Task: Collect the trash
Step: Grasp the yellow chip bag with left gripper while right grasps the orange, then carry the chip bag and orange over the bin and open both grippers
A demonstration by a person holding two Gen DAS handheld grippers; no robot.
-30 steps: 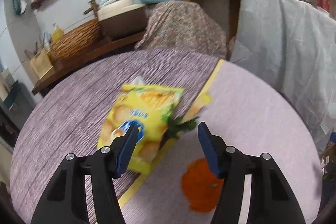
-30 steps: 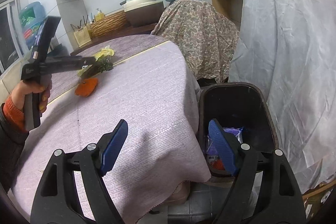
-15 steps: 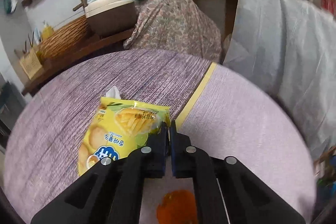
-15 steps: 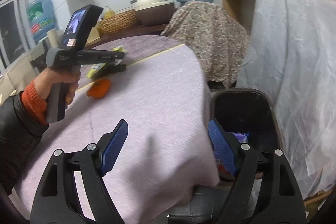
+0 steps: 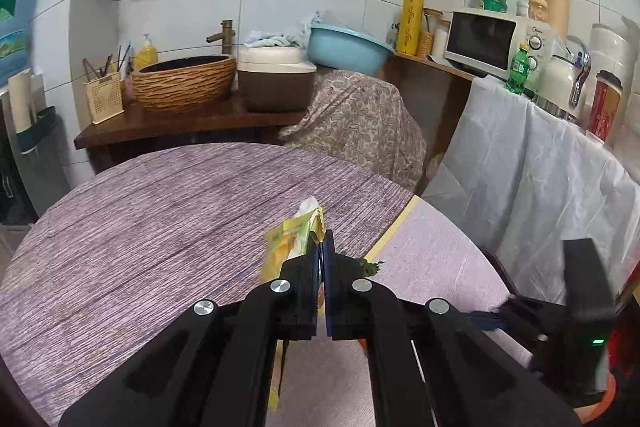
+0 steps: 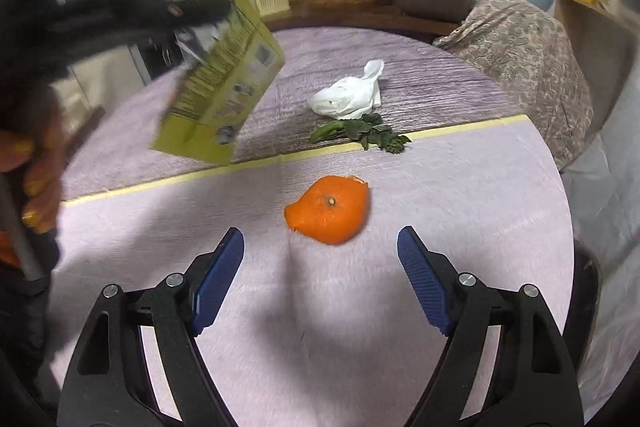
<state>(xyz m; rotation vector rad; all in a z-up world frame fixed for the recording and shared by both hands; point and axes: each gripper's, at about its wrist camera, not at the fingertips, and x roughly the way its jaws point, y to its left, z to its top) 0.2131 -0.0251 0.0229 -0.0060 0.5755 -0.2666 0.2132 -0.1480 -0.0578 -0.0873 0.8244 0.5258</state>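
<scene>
- The left gripper (image 5: 322,259) is pinching the yellow snack bag (image 5: 290,247) by its upper edge, jaws pressed tight on the film, and the bag is hanging clear of the round table (image 5: 140,227).
- In the right wrist view the same bag (image 6: 224,79) is dangling tilted and blurred, so it is probably swinging; I cannot tell how deep the film sits between the pads.
- The right gripper (image 6: 320,267) is hovering with its jaws spread wide, holding nothing, just short of the orange peel (image 6: 330,213) lying on the pale half of the cloth.
- Beyond the yellow tape line (image 6: 280,157), a leafy green scrap (image 6: 362,133) is lying just beside a crumpled white tissue (image 6: 348,97).
- To do this step well, the left hand should be keeping the pinch firm and carrying the bag smoothly, as a light wrapper slips easily when it swings.
- The right claw should be coming down centred over the peel, with one finger on each side, low enough to catch its thin curled rim without dragging the cloth.
- No bin is clearly showing in either view now.
</scene>
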